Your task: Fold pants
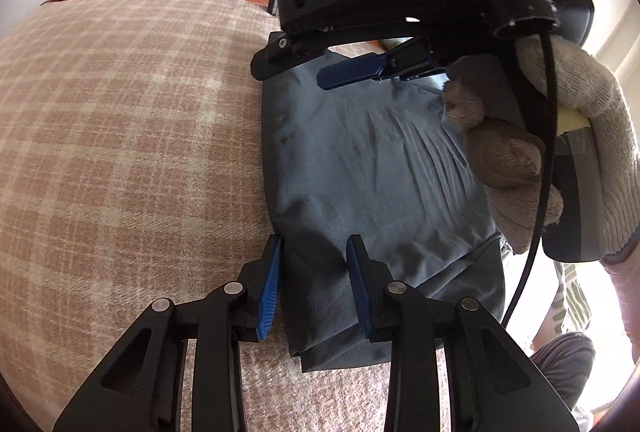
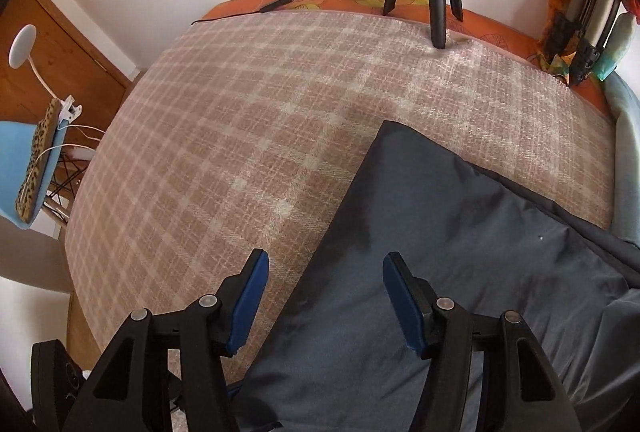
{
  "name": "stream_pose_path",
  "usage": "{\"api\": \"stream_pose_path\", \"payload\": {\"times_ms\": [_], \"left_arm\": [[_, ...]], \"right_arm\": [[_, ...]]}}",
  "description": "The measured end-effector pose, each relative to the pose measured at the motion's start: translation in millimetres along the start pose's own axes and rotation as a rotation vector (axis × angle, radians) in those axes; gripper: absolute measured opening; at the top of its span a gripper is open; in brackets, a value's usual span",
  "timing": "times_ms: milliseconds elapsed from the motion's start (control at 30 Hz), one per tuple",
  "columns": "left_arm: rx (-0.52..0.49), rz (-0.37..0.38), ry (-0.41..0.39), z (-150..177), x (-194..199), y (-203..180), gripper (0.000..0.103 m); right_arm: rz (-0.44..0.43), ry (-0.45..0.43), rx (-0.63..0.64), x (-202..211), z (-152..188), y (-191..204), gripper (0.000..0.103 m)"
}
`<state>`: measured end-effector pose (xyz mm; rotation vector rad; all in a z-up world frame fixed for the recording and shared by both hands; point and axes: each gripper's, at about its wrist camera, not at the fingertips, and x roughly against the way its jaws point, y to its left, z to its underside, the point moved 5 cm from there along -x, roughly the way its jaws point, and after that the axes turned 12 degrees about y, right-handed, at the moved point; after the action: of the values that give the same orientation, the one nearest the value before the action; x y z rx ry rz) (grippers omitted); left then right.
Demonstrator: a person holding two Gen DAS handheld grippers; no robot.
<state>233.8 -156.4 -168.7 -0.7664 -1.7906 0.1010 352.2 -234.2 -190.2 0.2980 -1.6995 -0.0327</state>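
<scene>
Left gripper [image 1: 314,274]: jaws part-open, straddling the near-left edge of the folded grey pants [image 1: 360,160]; pads not visibly pinching. Right gripper [image 2: 326,296]: jaws wide, empty, over the pants' left edge. Pants lie on the plaid bed cover [image 2: 240,120]. Risk: left grip catches only upper layers, so the fold slips apart when lifted. No containers visible.

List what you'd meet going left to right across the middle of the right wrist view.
Light blue chair → beige plaid blanket → folded grey-blue pants → pale blue cloth at the edge.
</scene>
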Motion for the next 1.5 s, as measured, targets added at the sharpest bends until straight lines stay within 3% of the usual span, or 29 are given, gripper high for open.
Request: {"api": "stream_pose_path", "payload": {"times_ms": [133, 333, 467, 733, 767, 800, 833, 967, 1033, 1067, 1100, 1167, 1333, 1500], "left_arm": [[0.007, 0.03, -0.01, -0.9, 4.3, -0.1, 0.03], [-0.025, 0.009, -0.026, -3.3, 8.2, -7.8, 0.03], [-0.027, 0.001, -0.029, -3.5, 8.6, -8.7, 0.03], [-0.053, -0.036, -0.047, 4.6, 10.8, -17.9, 0.031], [-0.037, -0.047, -0.045, 3.7, 9.6, -15.4, 0.037], [-0.014, -0.053, -0.039, 4.2, 8.2, -12.6, 0.052], [0.014, -0.051, -0.029, 5.7, 6.5, -9.7, 0.059], [0.085, -0.011, -0.014, 3.5, 0.5, -2.0, 0.061], [0.085, 0.026, -0.008, 1.3, -0.9, -4.9, 0.058], [0.082, 0.043, -0.003, 0.7, -2.3, -5.7, 0.048], [0.072, 0.052, 0.005, 0.0, -5.2, -9.2, 0.02], [0.051, 0.056, 0.018, 0.3, -10.2, -15.9, 0.008], [0.075, 0.122, -0.044, -4.3, 13.0, -12.9, 0.004], [0.096, 0.135, -0.093, -2.7, 35.6, 1.8, 0.003]], "right_arm": [[0.071, 0.055, -0.009, -17.7, -13.9, 2.1, 0.061], [0.212, 0.13, 0.035, -40.8, -25.8, 12.1, 0.06], [0.225, 0.149, 0.035, -43.2, -29.4, 12.9, 0.057], [0.232, 0.145, 0.016, -40.3, -43.7, 4.4, 0.019], [0.218, 0.14, 0.007, -38.9, -43.6, 2.1, 0.015], [0.202, 0.134, -0.002, -35.7, -42.2, -1.6, 0.011], [0.187, 0.127, -0.009, -34.2, -42.0, -3.5, 0.009], [0.137, 0.093, -0.032, -27.7, -40.4, -12.3, 0.004], [0.107, 0.072, -0.049, -23.3, -40.6, -16.8, 0.003], [0.09, 0.063, -0.06, -20.3, -38.9, -20.5, 0.002], [0.075, 0.054, -0.071, -15.0, -34.7, -24.5, 0.001], [0.042, 0.037, -0.093, -10.0, -32.3, -30.6, 0.001], [-0.039, -0.035, -0.127, 12.6, -21.1, -34.2, 0.0], [-0.093, -0.085, -0.125, 35.4, -23.3, -20.4, 0.0]]}}
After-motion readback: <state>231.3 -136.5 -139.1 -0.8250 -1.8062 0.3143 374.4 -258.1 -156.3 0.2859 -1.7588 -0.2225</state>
